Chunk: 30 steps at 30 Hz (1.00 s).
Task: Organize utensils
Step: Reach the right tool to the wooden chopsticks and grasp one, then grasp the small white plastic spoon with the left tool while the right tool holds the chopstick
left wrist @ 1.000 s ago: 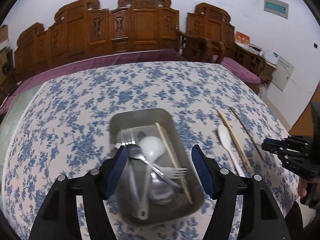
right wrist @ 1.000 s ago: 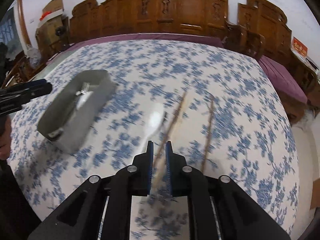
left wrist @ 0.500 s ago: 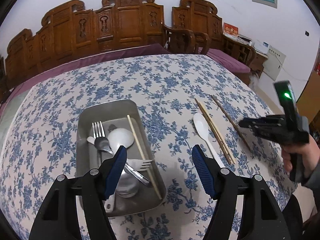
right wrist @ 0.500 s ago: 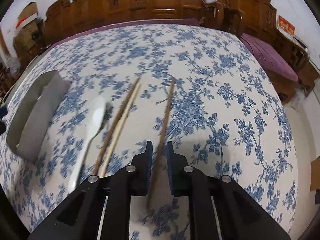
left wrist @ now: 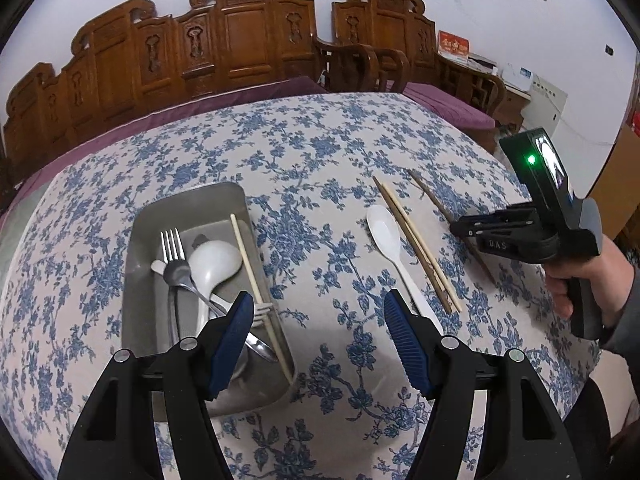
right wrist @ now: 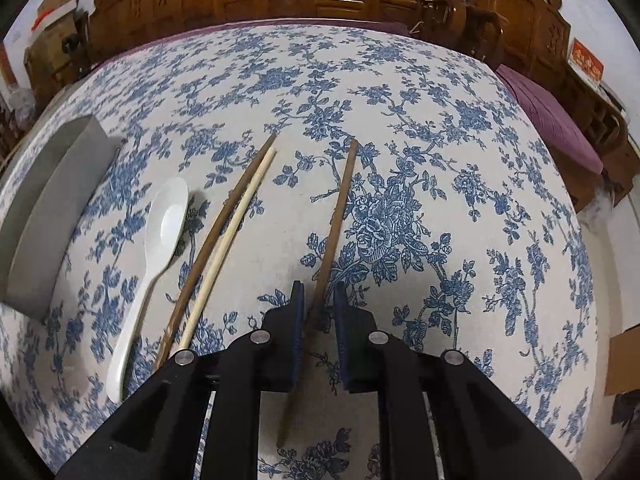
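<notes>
Two grippers: I am holding one in each hand above a tabletop (right wrist: 400, 100) covered in a blue flowered cloth.
Left gripper (left wrist: 318, 296): its jaws are standing wide apart with nothing between them, and it is hovering over bare cloth between the metal tray (left wrist: 188, 200) and the loose white spoon (left wrist: 386, 236).
Right gripper (right wrist: 319, 285): it is pointing steeply down, and its jaws are standing only a narrow gap apart, straddling the near part of the lone dark chopstick (right wrist: 340, 208). I am not seeing the pads press on it.
Right hand (left wrist: 576, 280): it is gripping the handle at the right edge of the left view.
Lone dark chopstick: it is lying flat on the cloth, well to the right of the other loose pieces.
Loose pair: a brown chopstick (right wrist: 224, 216) and a pale chopstick (right wrist: 236, 232) are lying side by side, just beside the loose white spoon.
Metal tray: it is sitting on the left, holding a fork (left wrist: 172, 248), a tray spoon (left wrist: 216, 260) and a light chopstick (left wrist: 248, 256) along its right wall.
Background: carved wooden seating (left wrist: 240, 40) is lining the wall.
</notes>
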Motion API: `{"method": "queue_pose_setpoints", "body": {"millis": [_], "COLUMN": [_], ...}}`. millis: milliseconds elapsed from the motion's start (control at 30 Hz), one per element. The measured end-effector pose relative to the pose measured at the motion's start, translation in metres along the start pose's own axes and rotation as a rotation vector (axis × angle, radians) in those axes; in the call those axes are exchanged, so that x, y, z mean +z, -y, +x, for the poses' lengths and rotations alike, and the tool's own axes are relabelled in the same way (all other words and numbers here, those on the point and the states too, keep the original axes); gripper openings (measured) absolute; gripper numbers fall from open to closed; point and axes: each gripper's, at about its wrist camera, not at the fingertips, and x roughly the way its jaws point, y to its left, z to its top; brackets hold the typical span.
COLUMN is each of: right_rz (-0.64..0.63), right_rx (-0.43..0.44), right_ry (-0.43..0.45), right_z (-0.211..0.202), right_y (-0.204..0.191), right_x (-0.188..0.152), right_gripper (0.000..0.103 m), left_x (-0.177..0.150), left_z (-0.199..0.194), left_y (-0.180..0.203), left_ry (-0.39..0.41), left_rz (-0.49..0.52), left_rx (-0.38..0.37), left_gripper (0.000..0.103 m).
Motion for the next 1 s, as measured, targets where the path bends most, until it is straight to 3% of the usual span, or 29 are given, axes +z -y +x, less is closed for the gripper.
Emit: {"method": "queue_pose_setpoints", "body": {"millis": [133, 300, 633, 833, 1000], "right_rz": [-0.010, 0.015, 0.051, 0.036, 0.044], "right_rx": [0.015, 0.019, 0.062, 0.079, 0.100], "right_ry": [-0.020, -0.023, 0.097, 0.140, 0.157], "right_z": [-0.003, -0.018, -0.090, -0.108, -0.114], "right_y": [0.000, 0.005, 0.009, 0.011, 0.016], "right_x": [-0.005, -0.028, -0.066, -0.075, -0.077], "right_gripper": [0.006, 0.006, 0.006, 0.006, 0.006], "left_x": [-0.005, -0.009, 0.000, 0.018, 0.027], "left_z": [0.000, 0.002, 0.020, 0.042, 0.062], "left_y": [0.014, 0.034, 0.068, 0.081, 0.085], "left_ry": [-0.007, -0.024, -0.075, -0.110, -0.159], "left_rz": [0.023, 0.053, 0.045, 0.031, 0.007], "left_rx": [0.001, -0.004, -0.032, -0.027, -0.022], "left_gripper": [0.065, 0.065, 0.065, 0.065, 0.055]}}
